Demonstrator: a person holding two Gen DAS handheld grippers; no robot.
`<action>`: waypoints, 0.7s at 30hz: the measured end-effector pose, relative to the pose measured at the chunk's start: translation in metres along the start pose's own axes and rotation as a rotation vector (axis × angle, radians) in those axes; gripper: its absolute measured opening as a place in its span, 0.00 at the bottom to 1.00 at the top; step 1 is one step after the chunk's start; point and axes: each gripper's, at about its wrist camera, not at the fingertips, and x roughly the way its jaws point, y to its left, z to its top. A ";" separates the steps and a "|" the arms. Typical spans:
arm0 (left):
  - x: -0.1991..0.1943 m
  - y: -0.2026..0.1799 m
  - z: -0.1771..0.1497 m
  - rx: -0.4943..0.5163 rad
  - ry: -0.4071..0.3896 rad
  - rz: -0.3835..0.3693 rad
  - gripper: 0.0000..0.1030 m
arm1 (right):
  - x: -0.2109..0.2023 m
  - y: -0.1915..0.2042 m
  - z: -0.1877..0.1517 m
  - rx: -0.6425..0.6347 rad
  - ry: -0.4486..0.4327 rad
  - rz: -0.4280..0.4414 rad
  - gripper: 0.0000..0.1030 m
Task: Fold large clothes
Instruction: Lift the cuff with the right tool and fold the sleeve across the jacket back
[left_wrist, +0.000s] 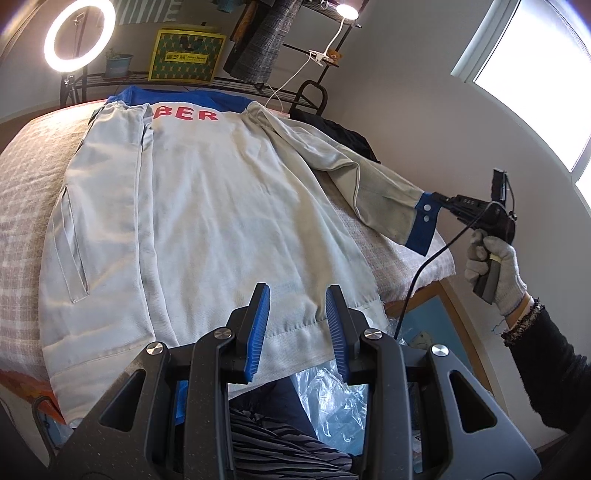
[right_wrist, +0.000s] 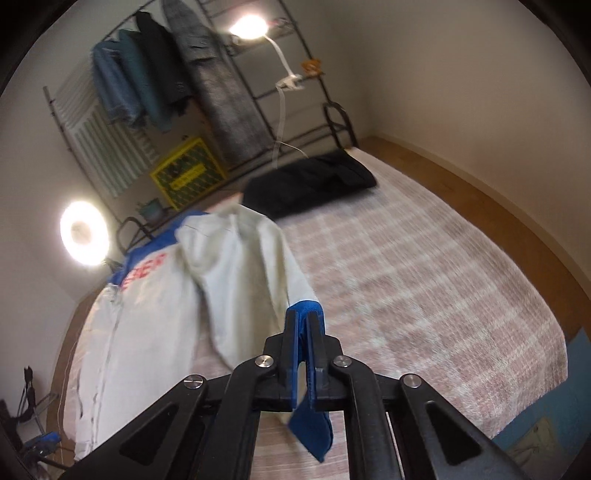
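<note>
A grey jacket (left_wrist: 207, 206) with blue trim lies spread face down on the bed (left_wrist: 22, 206), its hem at the near edge. The right gripper (right_wrist: 302, 321) is pressed together on the blue cuff (right_wrist: 310, 428) and holds the sleeve (left_wrist: 373, 184) raised off the bed's right edge. The left gripper (left_wrist: 297, 295) hangs over the hem, jaws partly spread, apparently gripping nothing. A folded black garment (right_wrist: 310, 184) rests near the far corner.
</note>
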 end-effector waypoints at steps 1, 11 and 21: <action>-0.001 0.000 0.000 0.000 -0.002 0.001 0.30 | -0.007 0.012 0.001 -0.027 -0.013 0.016 0.01; -0.012 0.007 0.001 -0.020 -0.030 0.009 0.30 | -0.051 0.123 -0.014 -0.252 -0.049 0.185 0.01; -0.016 0.027 0.000 -0.102 -0.044 0.005 0.30 | -0.057 0.197 -0.090 -0.435 0.089 0.361 0.01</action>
